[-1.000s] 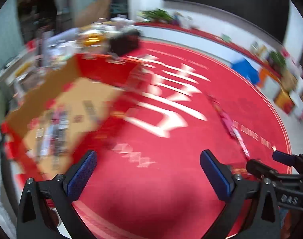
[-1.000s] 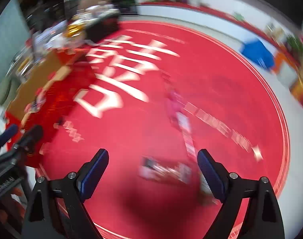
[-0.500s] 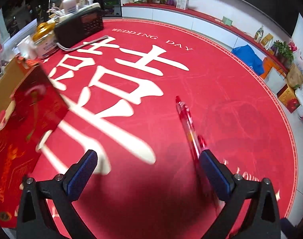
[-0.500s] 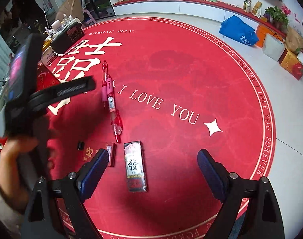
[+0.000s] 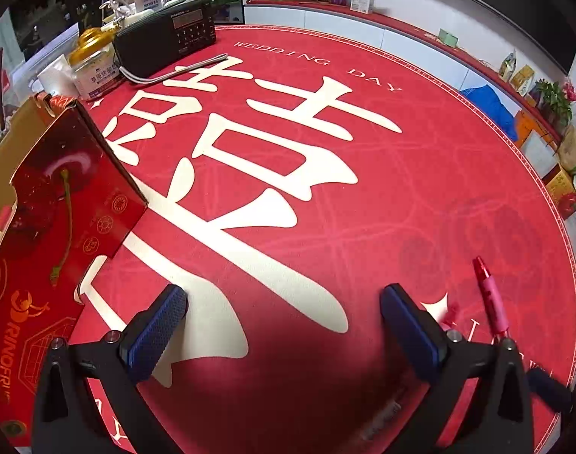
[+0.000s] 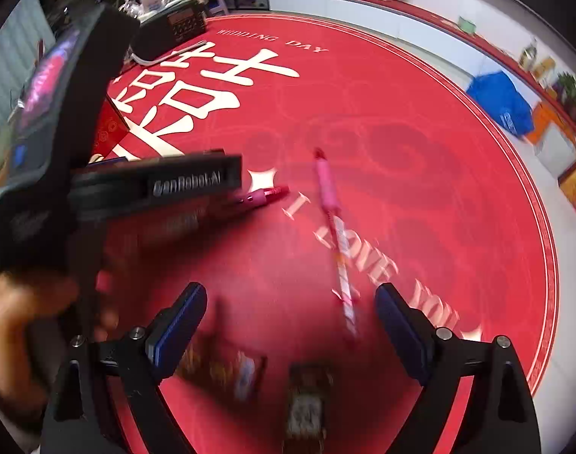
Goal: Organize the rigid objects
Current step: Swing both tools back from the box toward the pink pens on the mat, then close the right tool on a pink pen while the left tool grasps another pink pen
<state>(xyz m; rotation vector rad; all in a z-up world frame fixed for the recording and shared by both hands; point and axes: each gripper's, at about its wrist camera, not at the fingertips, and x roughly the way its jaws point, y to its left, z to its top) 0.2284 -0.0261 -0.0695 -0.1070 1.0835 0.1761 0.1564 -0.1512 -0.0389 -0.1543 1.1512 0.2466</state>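
Between the wide-spread blue pads of the right gripper [image 6: 290,325] lies only red mat [image 6: 420,121], with nothing pinched; a pink pen [image 6: 335,234] lies lengthwise just ahead of them, its lower end near the right pad. Below and between the fingers sit two small flat packs, a dark one [image 6: 307,405] and a reddish one [image 6: 231,370], both too blurred to read. A second pink pen [image 6: 263,196] lies to the left, partly hidden by the body of the left gripper [image 5: 282,321], which a hand [image 6: 19,325] holds at the left edge of the right wrist view. That left gripper is also spread wide and empty, hanging over the large white lettering of the mat. One pink pen [image 5: 490,299] lies just outside its right finger. To its left stands a red cardboard box [image 5: 61,204] with its flap open. Farther off, at the mat's edge, are a black radio [image 5: 167,34], a jar with a gold lid [image 5: 93,68], and a blue bag [image 5: 488,108] on the floor beyond.
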